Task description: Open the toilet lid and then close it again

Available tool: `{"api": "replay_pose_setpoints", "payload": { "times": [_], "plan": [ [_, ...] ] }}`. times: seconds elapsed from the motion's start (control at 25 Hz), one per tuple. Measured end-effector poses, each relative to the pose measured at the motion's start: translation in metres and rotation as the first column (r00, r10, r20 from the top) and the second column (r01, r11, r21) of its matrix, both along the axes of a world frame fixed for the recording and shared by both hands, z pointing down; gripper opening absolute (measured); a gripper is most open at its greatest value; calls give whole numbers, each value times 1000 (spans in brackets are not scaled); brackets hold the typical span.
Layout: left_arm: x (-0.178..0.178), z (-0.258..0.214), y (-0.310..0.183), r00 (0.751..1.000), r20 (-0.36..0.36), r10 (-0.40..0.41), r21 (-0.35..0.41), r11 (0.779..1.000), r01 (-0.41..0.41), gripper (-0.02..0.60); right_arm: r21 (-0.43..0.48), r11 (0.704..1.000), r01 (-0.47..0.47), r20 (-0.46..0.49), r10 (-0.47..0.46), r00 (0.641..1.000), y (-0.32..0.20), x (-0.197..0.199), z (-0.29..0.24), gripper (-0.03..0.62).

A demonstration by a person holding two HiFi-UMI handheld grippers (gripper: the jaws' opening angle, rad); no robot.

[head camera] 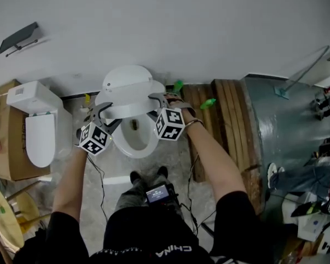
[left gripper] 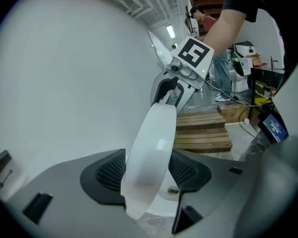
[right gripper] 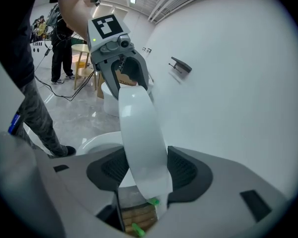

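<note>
A white toilet stands against the wall. Its lid is tilted partway up over the bowl. My left gripper holds the lid's left edge and my right gripper holds its right edge. In the left gripper view the lid's rim fills the gap between the left gripper's dark pads, and the right gripper clamps the far side. In the right gripper view the rim sits between the right gripper's pads, with the left gripper beyond.
A second white toilet rests on a cardboard box at the left. Wooden pallets stand right of the bowl, with a grey drum beyond. The person's feet and cables are on the floor in front.
</note>
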State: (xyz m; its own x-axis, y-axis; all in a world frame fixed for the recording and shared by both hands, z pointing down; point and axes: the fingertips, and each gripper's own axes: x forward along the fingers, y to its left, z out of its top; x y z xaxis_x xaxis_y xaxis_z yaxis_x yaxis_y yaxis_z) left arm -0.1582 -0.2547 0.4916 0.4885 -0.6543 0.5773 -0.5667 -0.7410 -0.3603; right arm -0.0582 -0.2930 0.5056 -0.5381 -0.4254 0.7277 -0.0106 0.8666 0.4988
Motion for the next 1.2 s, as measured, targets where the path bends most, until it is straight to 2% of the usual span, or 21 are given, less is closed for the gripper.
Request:
{"api": "replay_pose_setpoints", "payload": {
  "times": [0.2,0.56,0.8,0.92,1.2],
  "plan": [
    [8,11,14,1000,11,-24,20,1000,24,258,39,999,17,21,-18,1000,14,7,9,230],
    [19,46,41,991,103,-91,24,996,89,264,132,991,34,109,-49,993,43,17,37,233],
    [23,74,66,983,148,-110,25,994,107,270,193,981,38,103,-59,993,70,21,62,233],
    [21,86,79,983,145,-113,58,993,105,272,217,976,38,95,-60,994,82,20,75,235],
    [27,104,96,989,104,-107,201,976,85,272,284,959,4,121,-40,992,98,25,94,235]
  ]
}}
